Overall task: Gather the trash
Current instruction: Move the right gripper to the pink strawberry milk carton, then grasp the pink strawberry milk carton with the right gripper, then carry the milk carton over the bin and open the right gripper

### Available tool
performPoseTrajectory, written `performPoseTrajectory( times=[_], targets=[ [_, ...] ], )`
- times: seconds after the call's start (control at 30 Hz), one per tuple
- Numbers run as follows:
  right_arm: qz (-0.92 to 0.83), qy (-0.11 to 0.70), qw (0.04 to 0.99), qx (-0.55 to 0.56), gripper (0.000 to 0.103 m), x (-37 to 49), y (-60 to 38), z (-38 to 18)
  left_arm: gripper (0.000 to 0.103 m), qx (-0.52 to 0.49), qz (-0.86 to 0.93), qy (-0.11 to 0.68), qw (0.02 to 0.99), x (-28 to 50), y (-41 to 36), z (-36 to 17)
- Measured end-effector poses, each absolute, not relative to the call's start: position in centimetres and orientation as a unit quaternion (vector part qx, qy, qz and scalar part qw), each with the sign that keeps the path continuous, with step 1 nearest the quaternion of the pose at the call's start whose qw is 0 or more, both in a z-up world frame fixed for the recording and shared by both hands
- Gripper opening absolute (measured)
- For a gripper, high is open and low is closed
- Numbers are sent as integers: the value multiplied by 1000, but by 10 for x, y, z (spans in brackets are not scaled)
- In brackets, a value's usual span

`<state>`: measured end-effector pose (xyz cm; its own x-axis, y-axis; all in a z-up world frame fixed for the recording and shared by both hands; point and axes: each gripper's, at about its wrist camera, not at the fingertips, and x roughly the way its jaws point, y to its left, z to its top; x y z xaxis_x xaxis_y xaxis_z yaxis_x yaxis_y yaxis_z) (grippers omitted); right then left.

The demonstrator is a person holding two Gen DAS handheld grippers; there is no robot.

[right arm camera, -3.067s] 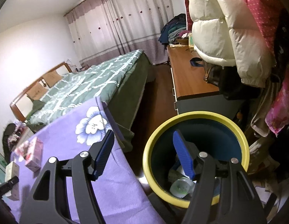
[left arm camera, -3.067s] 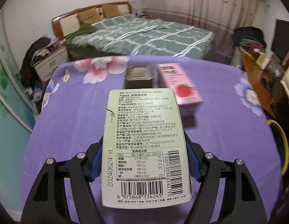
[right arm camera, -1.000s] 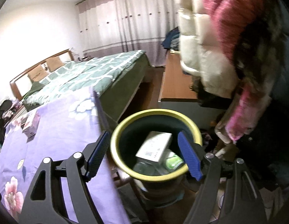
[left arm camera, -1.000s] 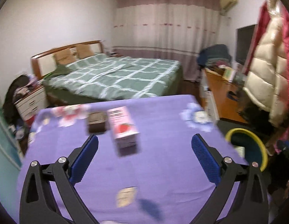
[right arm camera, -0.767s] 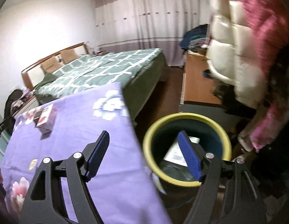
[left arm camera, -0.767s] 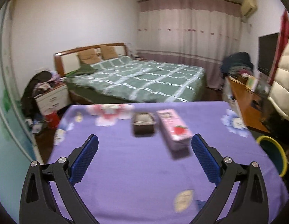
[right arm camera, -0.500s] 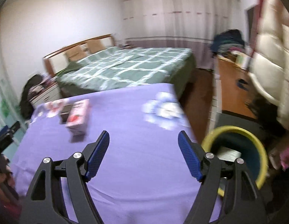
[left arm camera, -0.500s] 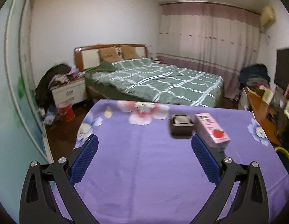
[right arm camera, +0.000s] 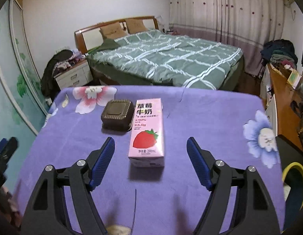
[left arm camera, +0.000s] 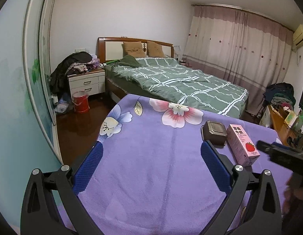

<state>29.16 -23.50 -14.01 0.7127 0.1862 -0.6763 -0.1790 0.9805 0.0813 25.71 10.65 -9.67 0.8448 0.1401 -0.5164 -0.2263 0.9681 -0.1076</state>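
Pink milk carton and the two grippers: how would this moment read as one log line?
left gripper: open, empty | right gripper: open, facing pink milk carton | dark box: beside carton

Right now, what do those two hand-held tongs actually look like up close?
Both look alike: the left tongs and right tongs each have two black plastic arms with triangular cut-outs, silver round bolts at the joints, and blue ribbed rubber pads on the inner faces. No cables show.

Dim, even indoor light; strong fisheye bending with dark corners (nearest edges slightly blurred).
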Motion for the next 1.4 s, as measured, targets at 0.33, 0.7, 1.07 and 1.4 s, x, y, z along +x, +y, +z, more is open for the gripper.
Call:
performPoseTrajectory(
  times=[0.33, 0.7, 1.07, 1.4],
  targets=[
    [82, 411, 908, -4, 70, 329, -218, -179, 98, -86, 83, 275, 954, 261, 96, -102],
    [93, 395, 914, 13, 48, 323, -223, -177, 98, -75, 75, 281, 954, 262, 89, -105],
    [81, 333, 938, 52, 48, 257, -284, -123, 98, -61, 70, 287, 953, 266, 82, -108],
    [-80, 293, 950, 69, 48, 195, -401, -121, 98, -58, 69, 285, 954, 265, 80, -107]
  ],
)
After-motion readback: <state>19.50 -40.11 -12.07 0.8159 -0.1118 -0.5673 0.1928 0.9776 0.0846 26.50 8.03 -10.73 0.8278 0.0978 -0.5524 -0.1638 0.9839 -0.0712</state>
